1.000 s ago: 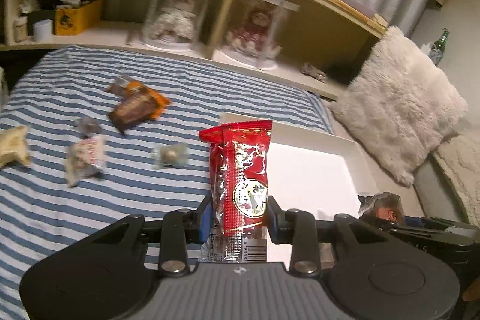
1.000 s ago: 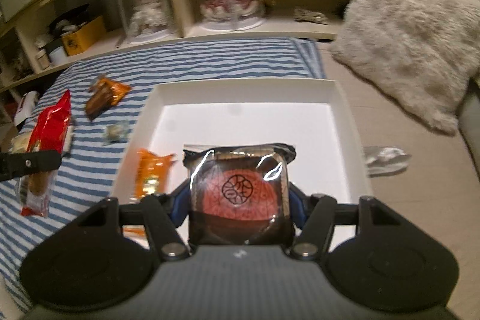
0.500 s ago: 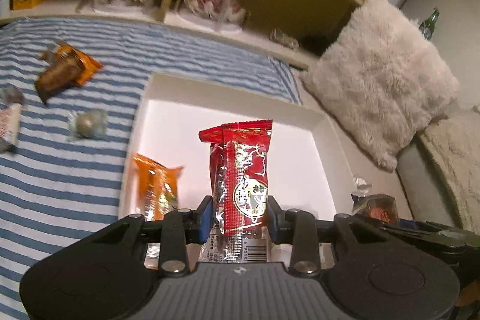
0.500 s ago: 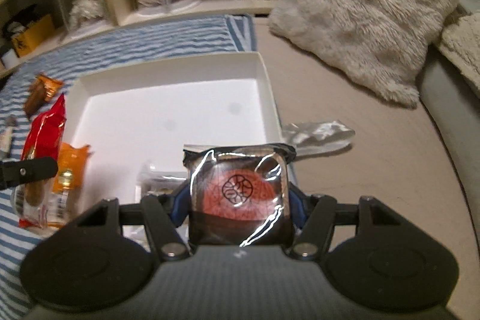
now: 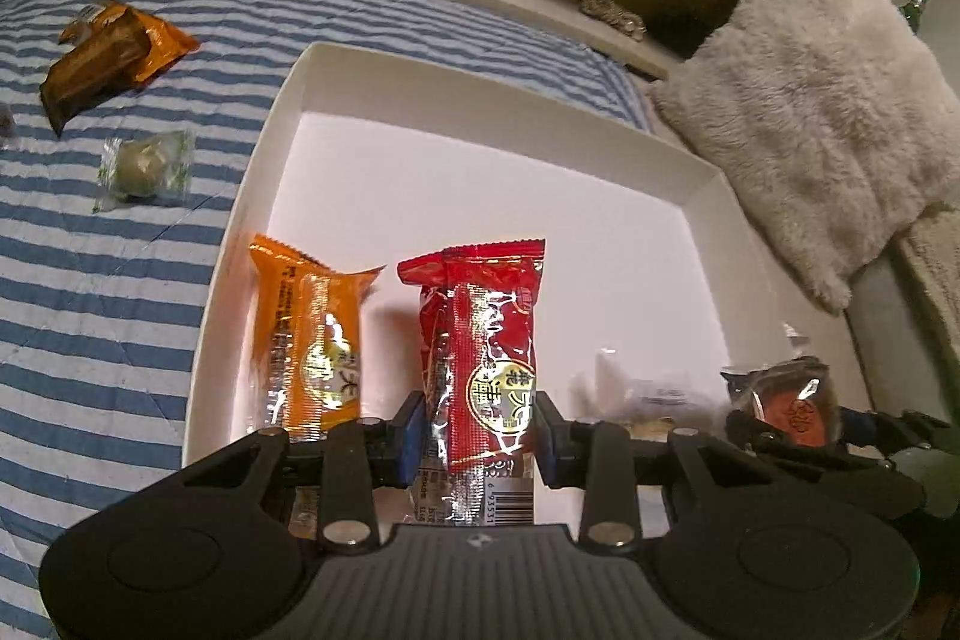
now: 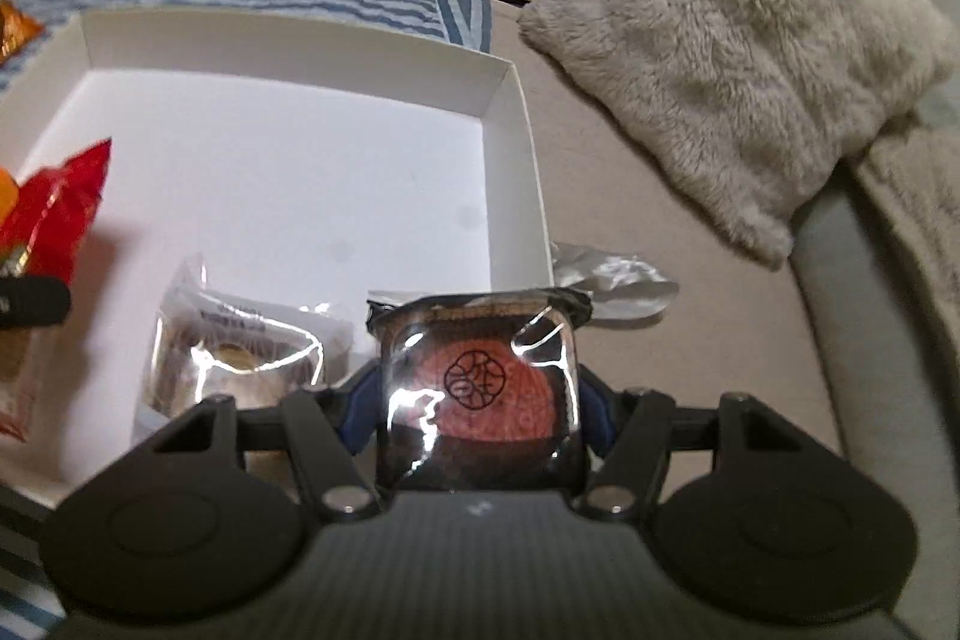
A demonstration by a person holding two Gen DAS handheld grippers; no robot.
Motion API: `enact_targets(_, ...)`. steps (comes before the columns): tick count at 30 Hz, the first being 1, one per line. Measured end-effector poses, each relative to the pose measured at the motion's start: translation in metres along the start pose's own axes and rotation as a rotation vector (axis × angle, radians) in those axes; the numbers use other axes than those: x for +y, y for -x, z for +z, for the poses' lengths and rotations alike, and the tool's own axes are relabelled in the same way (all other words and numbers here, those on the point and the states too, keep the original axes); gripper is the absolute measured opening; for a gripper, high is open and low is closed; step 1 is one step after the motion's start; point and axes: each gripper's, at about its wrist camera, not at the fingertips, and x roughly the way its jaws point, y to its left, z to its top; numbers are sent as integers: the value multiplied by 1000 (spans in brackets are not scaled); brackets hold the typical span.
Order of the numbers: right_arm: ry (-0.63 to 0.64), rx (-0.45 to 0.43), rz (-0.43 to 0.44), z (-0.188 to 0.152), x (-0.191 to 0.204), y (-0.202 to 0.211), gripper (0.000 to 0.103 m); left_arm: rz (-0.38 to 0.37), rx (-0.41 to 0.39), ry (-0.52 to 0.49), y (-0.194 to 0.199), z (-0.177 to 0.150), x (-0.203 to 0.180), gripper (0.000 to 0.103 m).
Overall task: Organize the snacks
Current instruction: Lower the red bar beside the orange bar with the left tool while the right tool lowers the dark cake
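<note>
Progress: you are partway through, I judge; a few snacks are boxed, several are not.
Box point(image 5: 282, 112): white and open, on the striped cover point(image 5: 120, 280); most of its floor is bare.
Boxed so far: an orange pack point(image 5: 306, 340) leans at the box's left wall, and a clear-wrapped snack point(image 6: 240, 346) lies near the front edge.
Left gripper point(image 5: 474, 430): you hold it clamped on the red pack point(image 5: 480, 340), which stands upright over the front of the box, just beside the orange pack. Whether its bottom touches the floor is hidden.
Right gripper point(image 6: 477, 412): you hold it closed on the dark-wrapped cake point(image 6: 480, 388), at the box's front right corner, just beside the clear-wrapped snack.
In hand: both items look ready to be let go inside the box.
Left outside: a brown-and-orange pack point(image 5: 102, 64) and a small round green-wrapped sweet point(image 5: 144, 166) lie on the cover, left of the box.
Unclear: a silver wrapper point(image 6: 612, 280) lies just outside the right wall; you cannot tell whether it is a snack or empty.
Next: release both, then go back to the cover for the rest.
</note>
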Motion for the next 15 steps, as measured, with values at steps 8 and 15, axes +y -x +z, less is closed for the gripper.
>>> enact_targets(8,33,-5,-65,-1,11,6,69,18,5,-1,-6,0,5,38)
enact_targets(15,54,1,-13,-2,21,2,69,27,14,-35,-10,-1,-4,38)
